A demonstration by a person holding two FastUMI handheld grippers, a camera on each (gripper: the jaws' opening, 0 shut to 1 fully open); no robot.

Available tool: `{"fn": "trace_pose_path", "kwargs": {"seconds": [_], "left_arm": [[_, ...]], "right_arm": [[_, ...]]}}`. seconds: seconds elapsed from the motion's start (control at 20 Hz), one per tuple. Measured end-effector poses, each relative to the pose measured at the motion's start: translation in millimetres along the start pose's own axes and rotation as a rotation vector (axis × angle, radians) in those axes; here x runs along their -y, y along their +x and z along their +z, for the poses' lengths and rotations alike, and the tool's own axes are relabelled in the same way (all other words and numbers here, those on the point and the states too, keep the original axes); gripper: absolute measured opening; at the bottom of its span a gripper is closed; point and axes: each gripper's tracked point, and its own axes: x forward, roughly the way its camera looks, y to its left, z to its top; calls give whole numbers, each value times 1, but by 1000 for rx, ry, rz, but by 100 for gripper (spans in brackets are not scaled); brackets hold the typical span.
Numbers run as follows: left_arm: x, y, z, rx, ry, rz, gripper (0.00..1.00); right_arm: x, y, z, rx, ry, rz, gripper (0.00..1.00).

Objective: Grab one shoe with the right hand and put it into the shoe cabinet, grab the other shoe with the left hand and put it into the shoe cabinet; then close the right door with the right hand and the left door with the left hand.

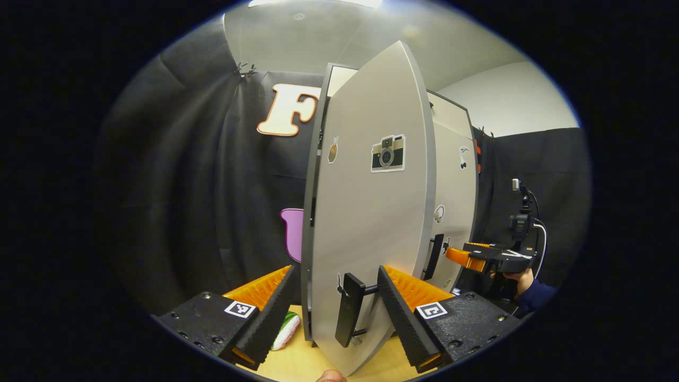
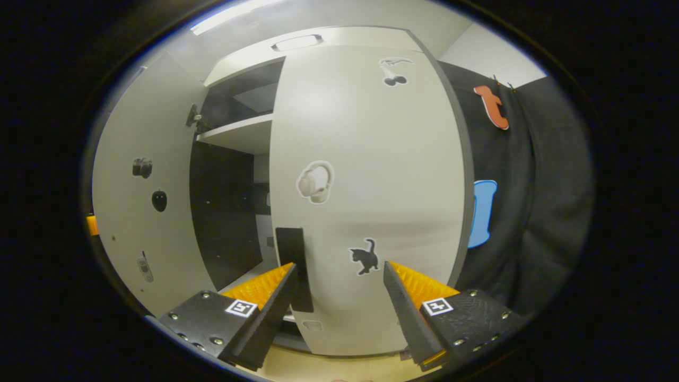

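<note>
My left tongs (image 1: pixel 335 286) gape around the left door (image 1: pixel 366 212) handle (image 1: pixel 347 307). Right tongs (image 2: pixel 339 284) wide open, empty, facing right door (image 2: pixel 366 175).

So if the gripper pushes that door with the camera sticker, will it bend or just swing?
The left door will probably swing: it looks like a flat, stiff panel hung at one edge. It likely moves easily, since it stands half open. Its handle sits between the left hand-held gripper's open fingers.
</note>
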Motion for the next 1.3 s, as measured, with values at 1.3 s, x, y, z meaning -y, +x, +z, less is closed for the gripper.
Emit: {"fn": "trace_pose_path", "kwargs": {"seconds": [1.3], "left_arm": [[119,133,-29,-26,12,-169,94]], "right_arm": [[195,-133,-17,-19,131,-396,98]]}}
